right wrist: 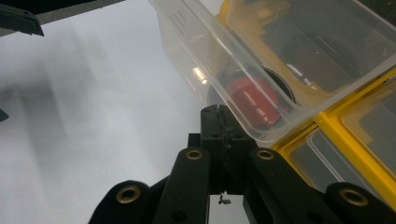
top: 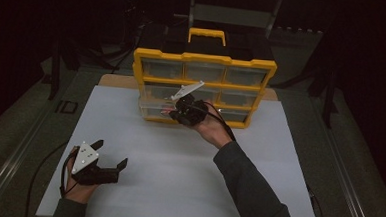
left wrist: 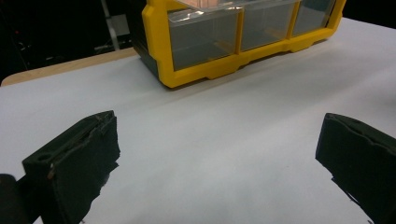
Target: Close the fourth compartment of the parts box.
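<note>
1. A yellow organiser (top: pixel 203 86) with clear drawers stands upright at the far edge of the desk (top: pixel 177 188), near the middle, its drawer fronts facing the person. A yellow handle (top: pixel 207 35) sits on its top.
2. The right claw (top: pixel 177 107) is at the bottom row of the organiser, towards its left end. The high view shows the hand (top: pixel 211 128) behind it with a dark sleeve (top: pixel 249 191) coming in from the near edge.
3. The right claw is clenched: in the right gripper view its jaws meet flat against each other, and their tip touches the front lip of a clear drawer (right wrist: pixel 224 70). Whether the lip is pinched between the jaws cannot be told.
4. That clear drawer is pulled part of the way out of the yellow frame and sits tilted across the right gripper view. Inside it lies a red round object (right wrist: pixel 250 100), seen through the plastic just behind the jaw tips.
5. The left claw (top: pixel 109 154) rests near the near-left corner of the desk, well apart from the organiser. It is released: its jaws stand wide apart with bare white desk between them, and it grasps nothing.
6. In the left gripper view the organiser's lower left corner (left wrist: pixel 166 70) shows ahead, across a stretch of white surface.
</note>
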The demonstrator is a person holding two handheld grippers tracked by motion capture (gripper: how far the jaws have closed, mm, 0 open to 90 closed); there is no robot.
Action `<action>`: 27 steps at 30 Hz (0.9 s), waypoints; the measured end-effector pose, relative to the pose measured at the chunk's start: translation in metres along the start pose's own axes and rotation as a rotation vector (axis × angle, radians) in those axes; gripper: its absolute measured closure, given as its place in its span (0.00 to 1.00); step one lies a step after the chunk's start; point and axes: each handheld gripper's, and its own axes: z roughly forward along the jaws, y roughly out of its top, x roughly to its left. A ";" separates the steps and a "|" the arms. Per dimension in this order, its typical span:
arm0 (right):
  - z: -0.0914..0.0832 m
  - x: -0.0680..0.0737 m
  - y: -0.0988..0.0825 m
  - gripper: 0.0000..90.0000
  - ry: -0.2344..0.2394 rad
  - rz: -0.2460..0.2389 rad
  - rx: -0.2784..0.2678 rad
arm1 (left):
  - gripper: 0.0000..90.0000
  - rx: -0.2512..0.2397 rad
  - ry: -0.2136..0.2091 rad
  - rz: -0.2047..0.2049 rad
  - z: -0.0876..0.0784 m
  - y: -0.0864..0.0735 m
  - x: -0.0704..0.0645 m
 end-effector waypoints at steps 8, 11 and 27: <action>0.002 -0.004 0.001 0.99 -0.002 0.011 -0.004 | 0.00 0.000 0.005 -0.002 0.000 0.000 0.000; 0.003 -0.004 0.001 1.00 -0.007 0.016 -0.007 | 0.00 0.001 0.004 -0.002 0.000 0.000 0.000; 0.006 -0.010 0.005 1.00 -0.030 0.026 -0.016 | 0.00 -0.001 0.005 0.001 0.000 0.000 0.000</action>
